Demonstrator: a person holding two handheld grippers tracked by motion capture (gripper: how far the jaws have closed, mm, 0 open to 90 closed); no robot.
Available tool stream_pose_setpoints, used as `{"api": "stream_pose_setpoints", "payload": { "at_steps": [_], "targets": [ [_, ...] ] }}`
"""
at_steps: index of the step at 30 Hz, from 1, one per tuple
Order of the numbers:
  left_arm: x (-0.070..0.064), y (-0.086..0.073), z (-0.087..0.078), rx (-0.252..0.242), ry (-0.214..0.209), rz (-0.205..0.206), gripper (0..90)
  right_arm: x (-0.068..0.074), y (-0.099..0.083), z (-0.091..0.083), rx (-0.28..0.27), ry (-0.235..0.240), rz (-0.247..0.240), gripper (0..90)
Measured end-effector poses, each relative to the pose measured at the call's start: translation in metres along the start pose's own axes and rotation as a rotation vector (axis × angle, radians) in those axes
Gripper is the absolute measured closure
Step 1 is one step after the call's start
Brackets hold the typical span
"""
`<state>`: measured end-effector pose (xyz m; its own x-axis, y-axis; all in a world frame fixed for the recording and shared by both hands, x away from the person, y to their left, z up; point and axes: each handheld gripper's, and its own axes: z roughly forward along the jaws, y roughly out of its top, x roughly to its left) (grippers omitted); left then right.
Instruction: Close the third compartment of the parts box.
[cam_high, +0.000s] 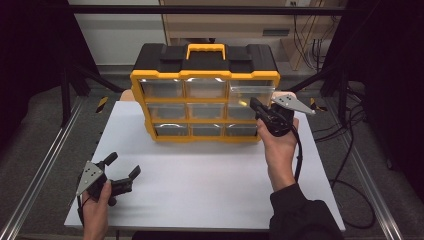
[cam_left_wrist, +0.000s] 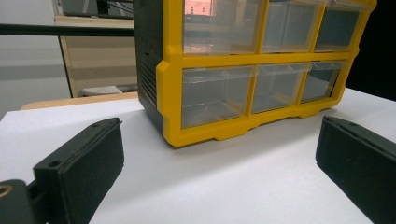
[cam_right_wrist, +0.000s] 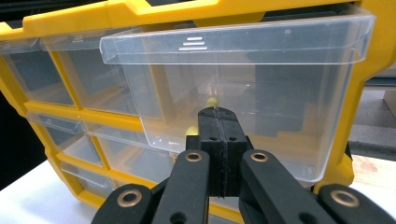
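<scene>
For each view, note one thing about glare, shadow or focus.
High view: dark surroundings, glare on the cabinet's clear drawers. Left claw view: the near claw is soft, and the cabinet casts a shadow on the white table. Right claw view: the pulled-out drawer shows reflections.

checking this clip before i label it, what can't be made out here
- Right claw, right gripper view: the jaws stand shut against the pulled-out clear drawer; whether they pinch anything is hidden by the jaws themselves.
- Small yellow bit above the jaw tips: too small to identify.
- Organizer, left gripper view: its top is cut off by the upper edge.
- Drawer contents, high view: glare and size hide them.
</scene>
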<state>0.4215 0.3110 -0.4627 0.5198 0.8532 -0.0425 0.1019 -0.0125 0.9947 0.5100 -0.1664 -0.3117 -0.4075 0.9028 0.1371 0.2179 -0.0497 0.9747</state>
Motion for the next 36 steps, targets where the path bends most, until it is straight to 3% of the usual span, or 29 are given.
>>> {"api": "stream_pose_setpoints", "payload": {
  "at_steps": [36],
  "targets": [
    [0.0,0.0,0.0,0.003,0.001,0.006,0.8,-0.004,-0.002,0.013,-0.01,-0.029,0.005,90.0]
  ]
}}
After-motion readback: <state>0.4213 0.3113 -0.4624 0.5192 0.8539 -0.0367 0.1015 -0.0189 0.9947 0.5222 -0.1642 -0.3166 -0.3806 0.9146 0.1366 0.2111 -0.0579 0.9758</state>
